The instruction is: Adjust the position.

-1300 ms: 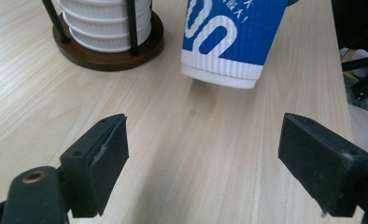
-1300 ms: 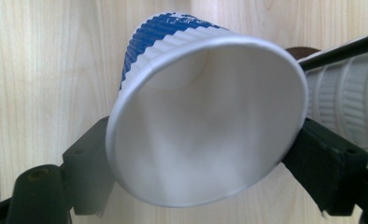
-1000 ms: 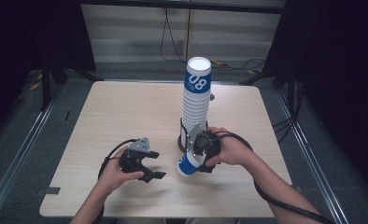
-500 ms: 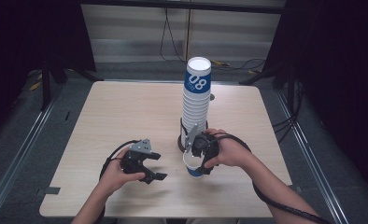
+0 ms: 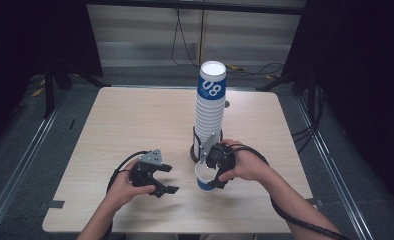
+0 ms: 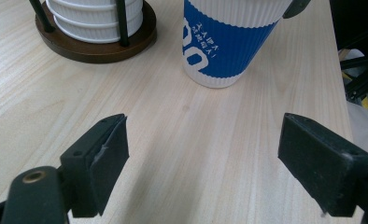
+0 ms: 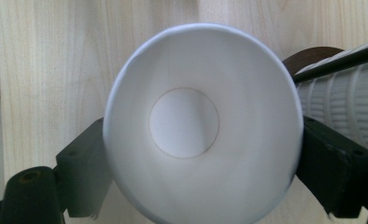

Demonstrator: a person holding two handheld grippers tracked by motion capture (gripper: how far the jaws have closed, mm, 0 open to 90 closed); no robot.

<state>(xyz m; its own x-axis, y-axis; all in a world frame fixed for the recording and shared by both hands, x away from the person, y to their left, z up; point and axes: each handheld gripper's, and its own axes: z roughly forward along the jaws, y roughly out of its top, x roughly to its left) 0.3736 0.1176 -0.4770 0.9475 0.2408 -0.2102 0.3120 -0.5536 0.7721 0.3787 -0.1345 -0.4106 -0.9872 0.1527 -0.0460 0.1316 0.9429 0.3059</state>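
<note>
A tall stack of white ribbed paper cups [image 5: 211, 107], its top one banded blue with "08", stands in a round dark wooden holder [image 5: 193, 153] at mid-table. My right gripper [image 5: 208, 167] is shut on a single blue-and-white paper cup [image 5: 203, 180] just in front of the holder. The cup [image 6: 224, 42] is upright with its base on the table. From above, the cup's open mouth [image 7: 201, 121] sits between the two jaws of my right gripper [image 7: 203, 163], which press its rim on both sides. My left gripper [image 5: 161, 180] rests on the table left of the cup, open and holding nothing [image 6: 203, 163].
The light wooden table [image 5: 135, 125] has bare room to the left and behind the stack. The holder's base and black rods [image 6: 98, 42] stand close beside the held cup. Cables trail from both grippers. Dark floor and metal rails surround the table.
The right gripper has turned the cup from tilted to upright and lowered it to the table in front of the holder. The left gripper has barely moved.
</note>
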